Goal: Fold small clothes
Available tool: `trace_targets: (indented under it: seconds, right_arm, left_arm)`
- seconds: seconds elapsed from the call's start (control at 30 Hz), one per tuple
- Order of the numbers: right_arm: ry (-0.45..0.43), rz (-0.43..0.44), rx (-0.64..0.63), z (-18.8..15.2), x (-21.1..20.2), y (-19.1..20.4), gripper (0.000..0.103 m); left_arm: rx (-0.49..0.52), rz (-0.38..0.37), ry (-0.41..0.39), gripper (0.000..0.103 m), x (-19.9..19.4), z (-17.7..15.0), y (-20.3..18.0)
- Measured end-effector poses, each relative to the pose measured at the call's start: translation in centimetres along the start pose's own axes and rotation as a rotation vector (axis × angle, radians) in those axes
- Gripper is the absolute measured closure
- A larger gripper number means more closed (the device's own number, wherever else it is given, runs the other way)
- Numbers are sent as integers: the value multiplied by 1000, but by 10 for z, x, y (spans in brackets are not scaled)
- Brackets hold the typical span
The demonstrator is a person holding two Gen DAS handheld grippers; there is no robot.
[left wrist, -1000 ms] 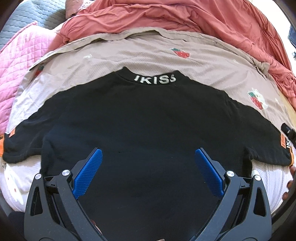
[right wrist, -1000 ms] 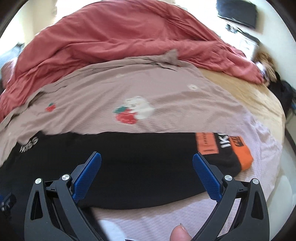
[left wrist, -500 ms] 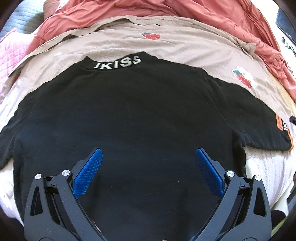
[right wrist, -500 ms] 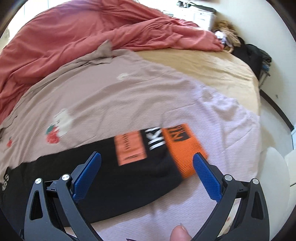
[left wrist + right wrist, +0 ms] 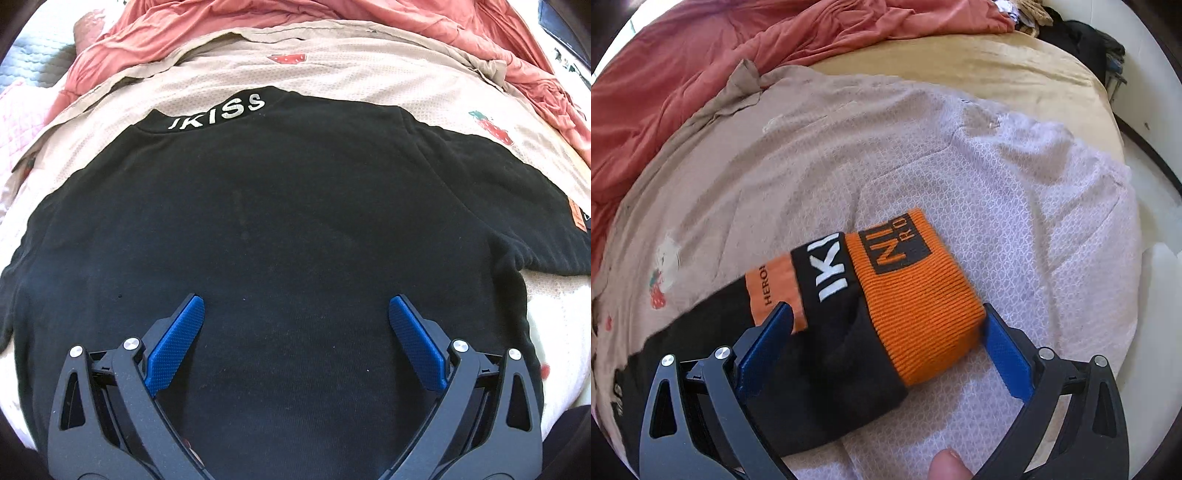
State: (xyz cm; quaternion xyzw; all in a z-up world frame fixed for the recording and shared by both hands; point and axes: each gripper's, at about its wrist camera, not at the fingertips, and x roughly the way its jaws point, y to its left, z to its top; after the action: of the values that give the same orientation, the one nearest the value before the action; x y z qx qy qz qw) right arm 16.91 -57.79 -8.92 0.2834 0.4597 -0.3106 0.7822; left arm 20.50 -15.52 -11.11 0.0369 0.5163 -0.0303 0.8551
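A black sweatshirt [image 5: 280,229] with white "IKISS" lettering on its collar [image 5: 218,114] lies flat, back up, on the bed. My left gripper [image 5: 295,314] is open and hovers over the lower middle of its body. In the right wrist view, its right sleeve [image 5: 827,339] ends in an orange ribbed cuff [image 5: 919,314] with black and orange patches. My right gripper [image 5: 886,325] is open and straddles the cuff, one blue finger [image 5: 764,343] on each side. I cannot tell if the fingers touch the cloth.
The sweatshirt rests on a beige strawberry-print blanket [image 5: 369,74] and a white textured cover [image 5: 1015,206]. A crumpled red duvet [image 5: 258,18] lies behind, and it also shows in the right wrist view [image 5: 683,81]. A tan sheet [image 5: 960,66] covers the far bed. The bed edge [image 5: 1145,240] is at right.
My left gripper has come lower and closer over the sweatshirt body. My right gripper has swung right along the sleeve and down, so the orange cuff now sits between its fingers.
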Motion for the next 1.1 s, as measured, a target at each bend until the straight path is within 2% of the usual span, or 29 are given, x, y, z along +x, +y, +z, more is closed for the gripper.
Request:
trace_targets:
  seconds: [0.03, 0.13, 0.2, 0.23, 0.33, 0.43, 0.57, 0.67, 0.77, 0.83, 0.93, 1.0, 1.1]
  right_arm:
    - [-10, -7, 9, 1, -2, -2, 37]
    - [-30, 23, 9, 0, -11, -3, 65]
    - [-50, 35, -37, 0, -17, 4, 80]
    - [-75, 48, -72, -1, -24, 12, 82]
    - [-143, 144, -158, -7, -46, 37, 85]
    - [-214, 288, -293, -25, -74, 78, 85]
    - [-180, 548, -461, -66, -96, 142, 85]
    - [-129, 671, -625, -108, -106, 187, 86]
    - [-76, 724, -739, -144, -107, 217, 89]
    - [-43, 722, -835, -171, -103, 233, 89]
    - [16, 743, -918, -194, -98, 245, 86]
    - [72, 807, -938, -200, -99, 246, 86]
    - [67, 899, -867, -185, -109, 238, 72]
  left_arm:
    - [-3, -3, 0, 9, 0, 0, 0]
    - [-11, -8, 3, 9, -2, 0, 2]
    - [-28, -19, 5, 9, -5, 1, 4]
    - [-37, -26, 3, 9, -7, 1, 5]
    - [-65, -47, -14, 9, -18, -1, 12]
    - [-99, -48, -22, 9, -28, -3, 25]
    - [-164, -32, -44, 9, -44, -6, 56]
    - [-230, -5, -50, 9, -53, -9, 89]
    - [-294, 15, -59, 9, -57, -13, 119]
    - [-329, 23, -58, 9, -58, -15, 135]
    - [-358, 23, -54, 9, -58, -17, 148]
    - [-370, 10, -50, 9, -58, -19, 150]
    - [-372, -26, -40, 9, -56, -18, 144]
